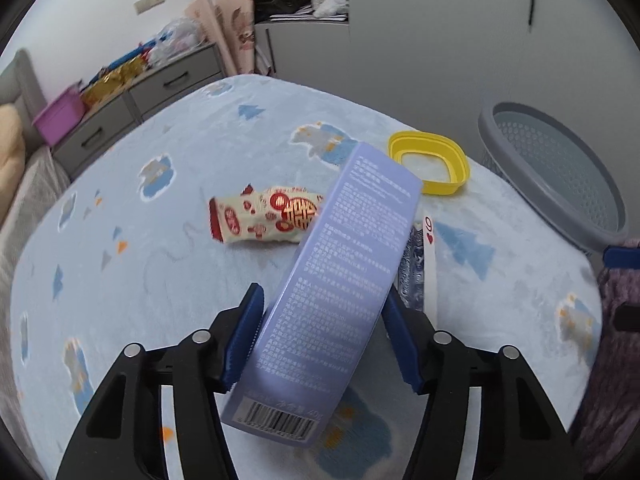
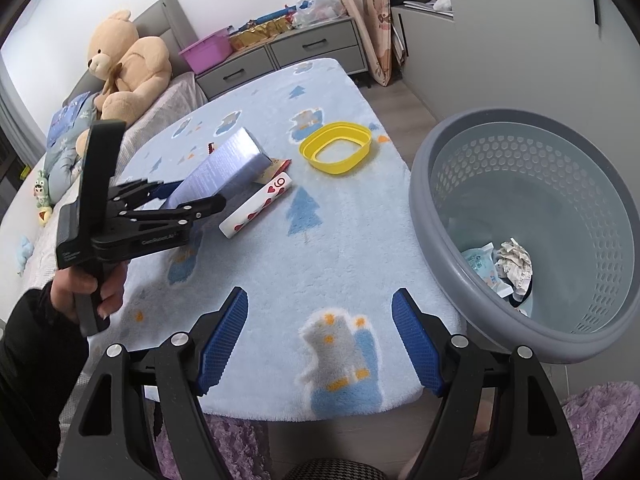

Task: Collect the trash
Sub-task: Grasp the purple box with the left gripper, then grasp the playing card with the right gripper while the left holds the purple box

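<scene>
Left tool (image 1: 320, 340) has its blue pads on both long sides of a lavender carton box (image 1: 328, 288), gripping it near the barcode end; the box sits tilted, its far end raised over the desk (image 1: 160, 264). From the right wrist view the same tool (image 2: 192, 200) reaches in from the left, held by a hand (image 2: 86, 290) in a dark sleeve, with the box (image 2: 228, 164) angled upward between its fingers. Right tool (image 2: 320, 340) hangs above the near edge of the desk with its jaws spread wide and nothing between them.

Behind the box lies a red-and-cream snack wrapper (image 1: 260, 220). Just beside the box, on its right, lies a pack of playing cards (image 2: 256, 208) showing a nine of hearts. Farther back rests a yellow plastic rim (image 2: 336, 148). A grey perforated basket (image 2: 520, 236) stands off the desk's right edge, with crumpled paper and a pale blue packet in its bottom.
</scene>
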{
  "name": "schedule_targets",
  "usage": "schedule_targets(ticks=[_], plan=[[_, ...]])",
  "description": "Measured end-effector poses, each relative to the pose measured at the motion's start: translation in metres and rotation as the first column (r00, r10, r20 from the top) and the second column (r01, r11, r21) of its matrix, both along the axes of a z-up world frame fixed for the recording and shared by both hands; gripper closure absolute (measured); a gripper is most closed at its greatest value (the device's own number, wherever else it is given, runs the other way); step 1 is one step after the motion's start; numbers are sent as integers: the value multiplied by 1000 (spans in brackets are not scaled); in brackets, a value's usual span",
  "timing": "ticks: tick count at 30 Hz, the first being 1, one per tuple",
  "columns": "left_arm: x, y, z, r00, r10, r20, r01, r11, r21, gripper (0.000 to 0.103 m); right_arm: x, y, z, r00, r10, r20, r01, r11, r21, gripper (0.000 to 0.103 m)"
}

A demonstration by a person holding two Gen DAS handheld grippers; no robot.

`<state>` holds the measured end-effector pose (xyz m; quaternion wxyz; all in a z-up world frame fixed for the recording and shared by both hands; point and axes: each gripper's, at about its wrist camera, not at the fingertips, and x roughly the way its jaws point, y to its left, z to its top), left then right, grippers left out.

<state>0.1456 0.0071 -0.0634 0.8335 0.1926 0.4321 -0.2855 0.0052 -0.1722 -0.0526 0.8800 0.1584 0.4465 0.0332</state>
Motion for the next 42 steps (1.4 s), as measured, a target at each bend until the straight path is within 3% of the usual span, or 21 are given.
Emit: schedule_targets(ticks=[7, 12, 18, 25, 33, 42], plan=[[-26, 17, 11, 989, 146, -35, -149, 983, -107, 53, 7, 10, -3, 1000, 12, 3, -12, 1000, -1, 30], [-45, 36, 30, 970, 245, 4, -241, 956, -167, 60, 18, 24, -6, 999, 31, 7, -31, 1000, 6, 30], [-63, 55, 41, 952, 302, 42, -290, 939, -186, 60, 43, 48, -9, 998, 58, 15, -58, 998, 4, 30], [-72, 76, 38, 925, 379, 28, -364, 906, -216, 60, 71, 69, -16, 999, 35, -2, -35, 999, -17, 30], [-79, 86, 33, 895, 443, 51, -423, 881, -213, 60, 103, 86, -25, 999, -32, -34, 29, 996, -84, 30], [-76, 89, 29, 891, 454, 19, -438, 868, -236, 60, 122, 99, -36, 993, -95, -74, 73, 965, -252, 30]])
